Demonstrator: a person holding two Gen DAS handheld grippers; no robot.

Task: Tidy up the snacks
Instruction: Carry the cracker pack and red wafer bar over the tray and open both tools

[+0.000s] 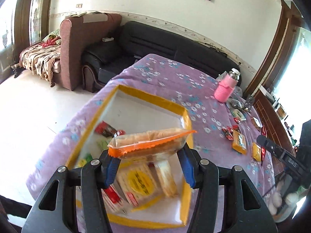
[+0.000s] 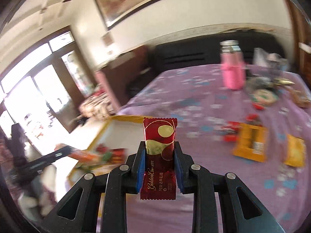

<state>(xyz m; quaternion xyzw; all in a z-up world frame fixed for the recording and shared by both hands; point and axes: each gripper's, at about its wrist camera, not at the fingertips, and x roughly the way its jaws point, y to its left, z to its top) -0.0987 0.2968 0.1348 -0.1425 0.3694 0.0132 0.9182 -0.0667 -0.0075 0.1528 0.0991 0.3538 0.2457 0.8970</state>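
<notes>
Left gripper: clenched across a clear cake packet with an orange serrated seal, carried above the box.
Right gripper: clenched on an upright red nougat bar, pinched at mid-length.
Box: white, yellow-taped rim, at 12 o'clock of the left gripper; it already holds several wrapped snacks.
Loose snacks: yellow packets and red candies on the purple desk, at 2 o'clock.
Pink bottle: upright, far at 1 o'clock.
Risk: the soft packet may crush or slip in so narrow a pinch; both grippers nearing the box together could collide.
</notes>
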